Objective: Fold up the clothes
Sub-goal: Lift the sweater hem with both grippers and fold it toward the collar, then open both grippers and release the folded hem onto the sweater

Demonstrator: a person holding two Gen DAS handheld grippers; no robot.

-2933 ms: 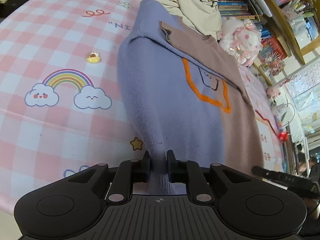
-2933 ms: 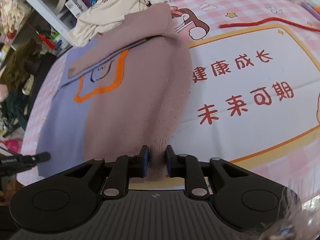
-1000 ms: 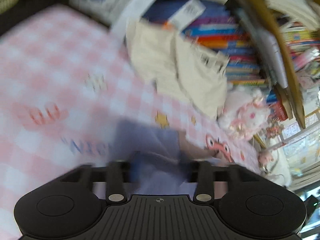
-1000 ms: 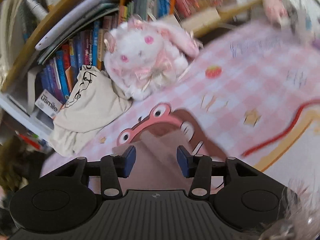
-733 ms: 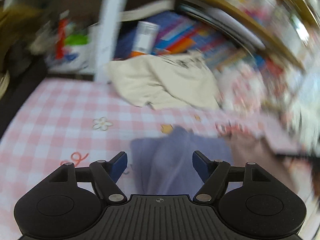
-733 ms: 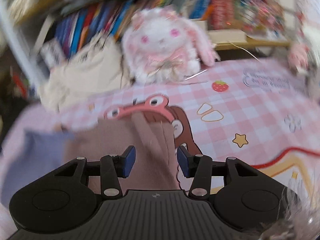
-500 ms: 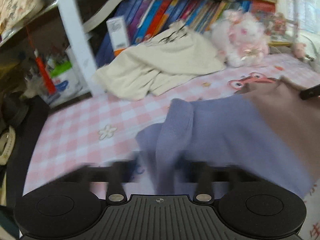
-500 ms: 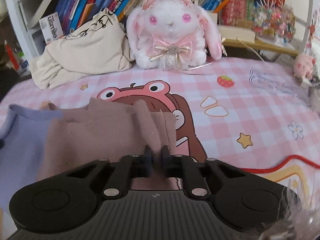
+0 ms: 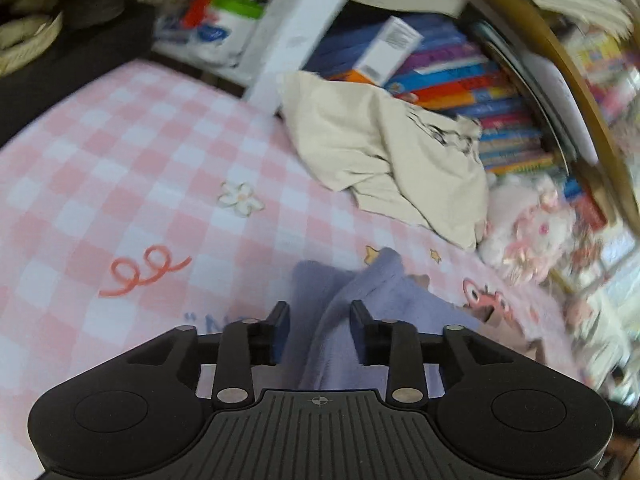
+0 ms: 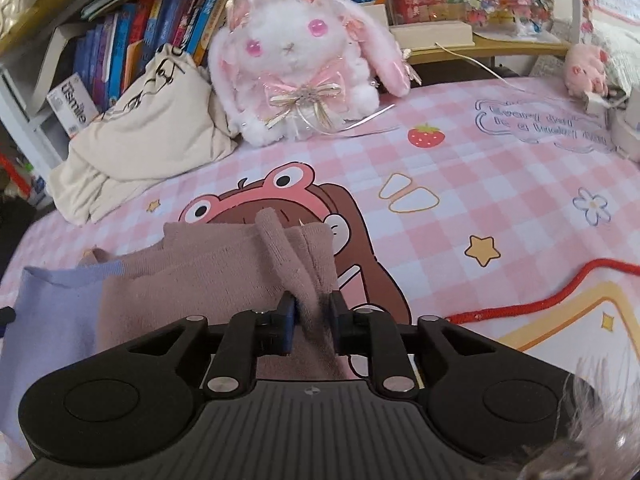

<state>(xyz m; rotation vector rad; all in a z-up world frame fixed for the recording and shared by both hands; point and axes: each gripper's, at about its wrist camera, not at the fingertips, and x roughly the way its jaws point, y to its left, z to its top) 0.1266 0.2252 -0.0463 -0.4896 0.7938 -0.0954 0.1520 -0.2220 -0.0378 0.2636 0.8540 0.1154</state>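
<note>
A two-tone knit sweater lies folded on the pink checked cloth. Its lavender half (image 9: pixel 352 300) shows in the left wrist view, its mauve-brown half (image 10: pixel 224 272) in the right wrist view. My left gripper (image 9: pixel 318 332) has its jaws apart around a raised lavender fold, not pressing it. My right gripper (image 10: pixel 311 322) is shut on a bunched mauve fold at the sweater's far right corner. The lavender part (image 10: pixel 52 312) also shows at the left of the right wrist view.
A cream garment (image 9: pixel 384 152) (image 10: pixel 144 136) is heaped at the back by the bookshelf (image 10: pixel 160 20). A white and pink plush rabbit (image 10: pixel 300 60) sits beside it. A red cord (image 10: pixel 552 296) lies on the cloth to the right.
Both grippers carried the sweater's near hem over to its far edge, folding it in half. The right gripper then shut on the mauve fold; the left jaws now stand apart around the lavender fold.
</note>
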